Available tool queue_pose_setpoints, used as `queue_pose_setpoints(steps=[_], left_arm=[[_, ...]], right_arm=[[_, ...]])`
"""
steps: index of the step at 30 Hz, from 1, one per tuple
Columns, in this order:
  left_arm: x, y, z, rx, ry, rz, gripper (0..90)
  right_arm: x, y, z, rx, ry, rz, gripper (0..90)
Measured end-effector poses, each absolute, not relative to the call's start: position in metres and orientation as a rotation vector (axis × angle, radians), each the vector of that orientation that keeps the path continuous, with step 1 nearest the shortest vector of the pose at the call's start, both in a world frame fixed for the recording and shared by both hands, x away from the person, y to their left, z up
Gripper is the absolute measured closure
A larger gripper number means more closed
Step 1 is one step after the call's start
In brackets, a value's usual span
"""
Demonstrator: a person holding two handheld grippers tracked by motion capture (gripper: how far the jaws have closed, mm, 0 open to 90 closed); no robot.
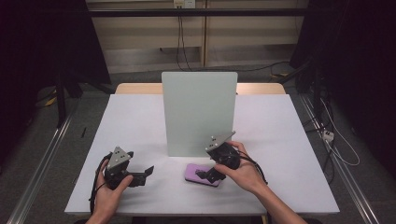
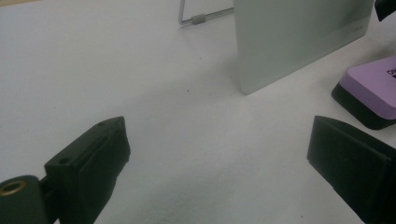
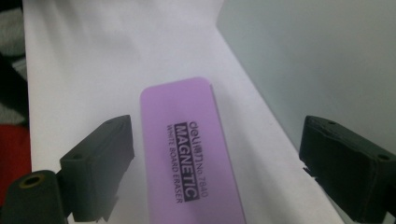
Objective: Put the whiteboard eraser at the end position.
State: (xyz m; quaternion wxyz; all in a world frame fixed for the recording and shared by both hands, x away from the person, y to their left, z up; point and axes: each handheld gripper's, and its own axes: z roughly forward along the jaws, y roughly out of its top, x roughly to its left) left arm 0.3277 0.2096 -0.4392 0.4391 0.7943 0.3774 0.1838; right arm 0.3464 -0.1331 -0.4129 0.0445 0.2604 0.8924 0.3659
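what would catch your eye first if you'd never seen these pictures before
Probably the purple whiteboard eraser, the one spot of colour, lying flat on the white table near the front edge. The right gripper sits over it with jaws wide open either side, not touching. Next is the pale board standing upright mid-table just behind it, while the left gripper rests open off to the left.

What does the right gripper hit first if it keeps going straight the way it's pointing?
Most likely the purple whiteboard eraser. The right gripper points down at it with its jaws open to either side of the eraser's width, so the purple top face comes first, then the white table. The remaining gap is unclear.
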Motion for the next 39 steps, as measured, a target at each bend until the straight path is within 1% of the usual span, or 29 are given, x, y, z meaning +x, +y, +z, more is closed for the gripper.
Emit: queue_pose_setpoints(steps=[15, 21, 31, 39], left_arm=[[0.328, 0.210, -0.438, 1.964, 0.947, 0.477, 5.4], [0.328, 0.210, -0.438, 1.961, 0.950, 0.464, 5.3], [0.328, 0.212, -0.437, 1.943, 0.963, 0.459, 5.3], [0.327, 0.213, -0.437, 1.933, 0.972, 0.464, 5.3]], right_arm=[[0.334, -0.158, -0.414, 0.974, 2.508, 1.191, 9.8], [0.330, -0.170, -0.414, 1.017, 2.442, 1.222, 10.5], [0.324, -0.185, -0.422, 1.094, 2.355, 1.237, 9.8], [0.318, -0.208, -0.424, 1.176, 2.283, 1.227, 7.9]])
